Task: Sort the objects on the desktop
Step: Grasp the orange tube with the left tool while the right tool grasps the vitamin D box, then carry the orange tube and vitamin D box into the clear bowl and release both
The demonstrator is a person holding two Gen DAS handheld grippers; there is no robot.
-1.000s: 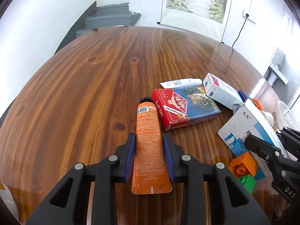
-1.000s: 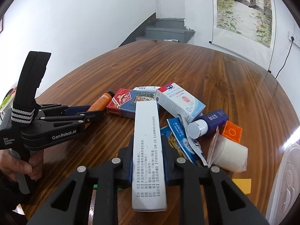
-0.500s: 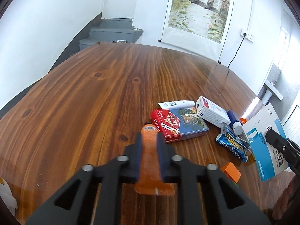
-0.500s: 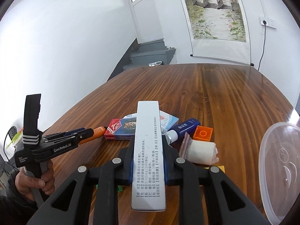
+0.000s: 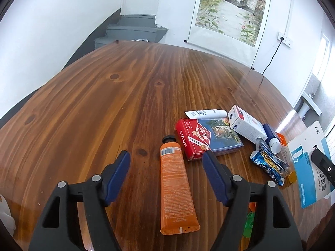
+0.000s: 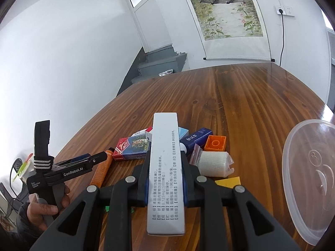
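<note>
An orange tube (image 5: pixel 175 186) with a black cap lies on the wooden table (image 5: pixel 125 96) between the fingers of my left gripper (image 5: pixel 166 156), which is open and does not touch it. My right gripper (image 6: pixel 165 156) is shut on a white and blue medicine box (image 6: pixel 166 173) and holds it above the table; the box also shows in the left wrist view (image 5: pixel 309 163). The left gripper appears in the right wrist view (image 6: pixel 92 161) beside the tube (image 6: pixel 102 170).
A red and blue card box (image 5: pixel 207 139), a white tube (image 5: pixel 206 113), a white carton (image 5: pixel 245 124), a blue bottle (image 5: pixel 271 138), a snack packet (image 5: pixel 268 165) and an orange brick (image 6: pixel 215 143) lie clustered. A gauze roll (image 6: pixel 214 163) and a clear plastic lid (image 6: pixel 309 173) are at the right.
My left gripper has opened and let the orange tube go; it lies on the table. My right gripper has lifted the medicine box higher.
</note>
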